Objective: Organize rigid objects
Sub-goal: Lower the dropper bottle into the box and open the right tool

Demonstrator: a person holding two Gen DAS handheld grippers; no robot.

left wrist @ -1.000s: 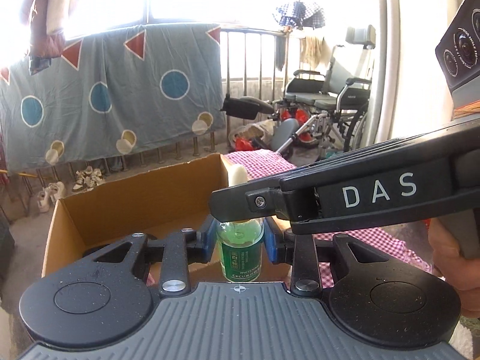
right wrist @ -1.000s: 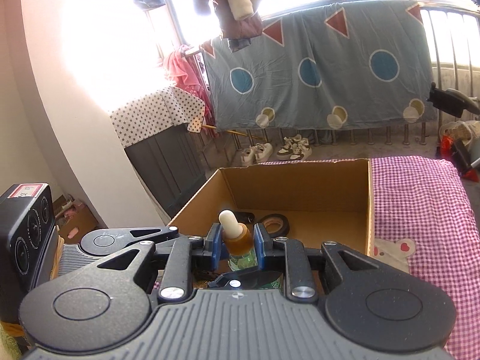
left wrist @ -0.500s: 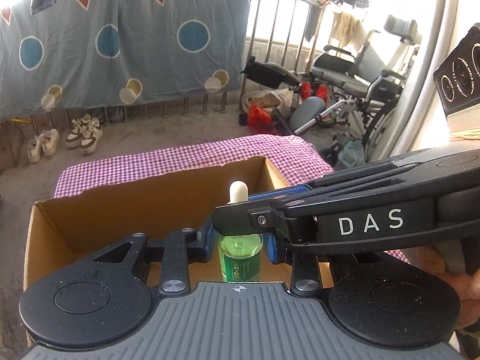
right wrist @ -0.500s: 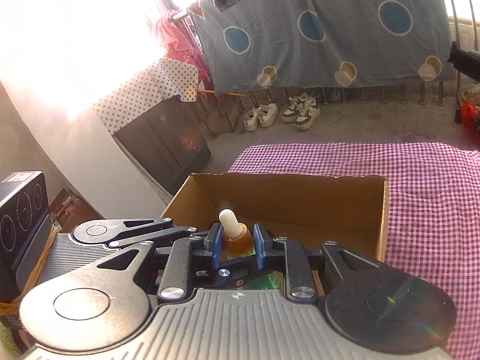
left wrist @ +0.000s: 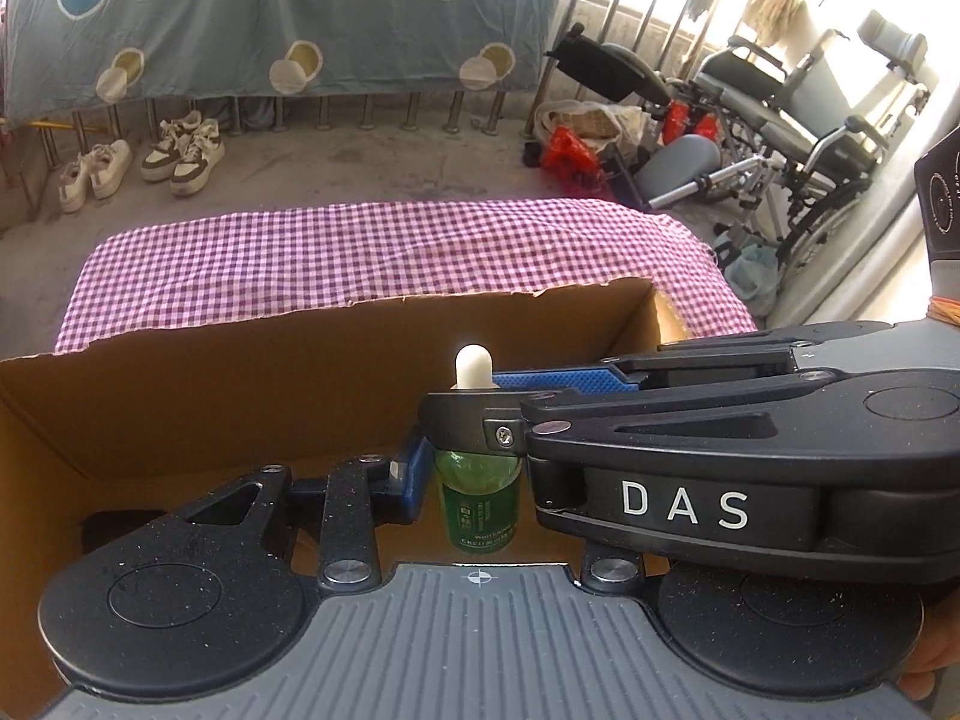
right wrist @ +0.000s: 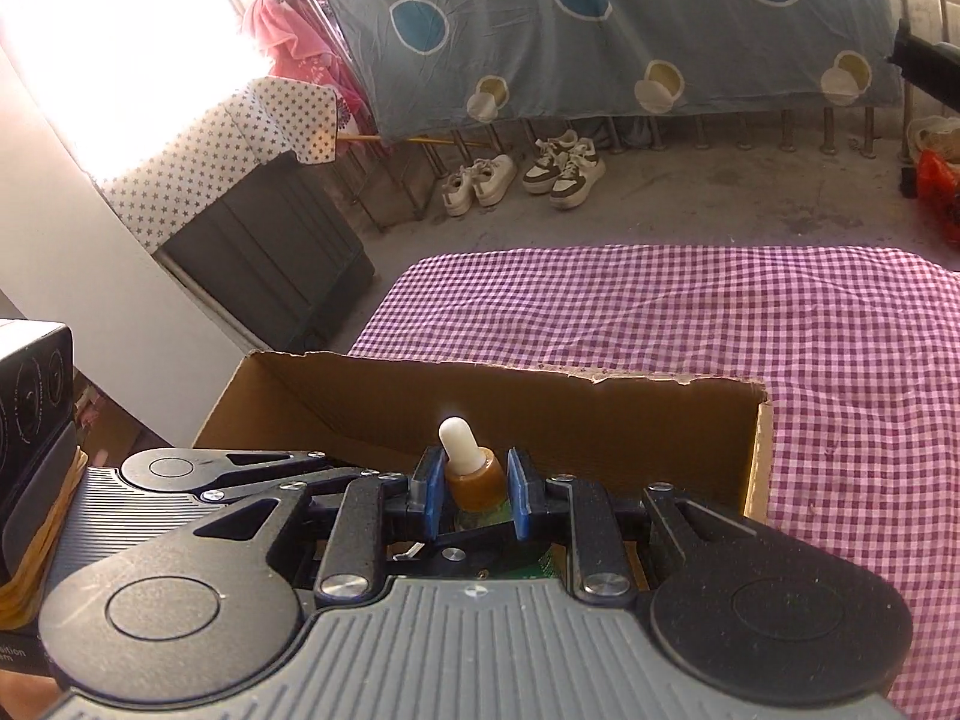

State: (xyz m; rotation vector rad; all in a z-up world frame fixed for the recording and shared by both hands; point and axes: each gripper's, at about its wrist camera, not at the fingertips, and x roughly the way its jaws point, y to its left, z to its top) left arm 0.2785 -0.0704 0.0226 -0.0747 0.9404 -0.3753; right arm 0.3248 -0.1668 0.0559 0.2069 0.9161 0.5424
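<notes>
Both grippers on one bottle [left wrist: 478, 501], over box [left wrist: 180, 396]: my left gripper [left wrist: 474, 480] clamps green body, jaws just eased slightly wider; right gripper [right wrist: 471, 489] clamps brown cap. Bottle not yet set down. Release left; box contents mostly hidden.

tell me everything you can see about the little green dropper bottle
The dropper bottle is small, clear green, glass or plastic by its look, with a green printed label, an amber-brown collar and a white rubber bulb. It stands upright over the open cardboard box. The left gripper grips its body; the right gripper, crossing above, clamps the collar between blue pads. Its base is hidden.
</notes>
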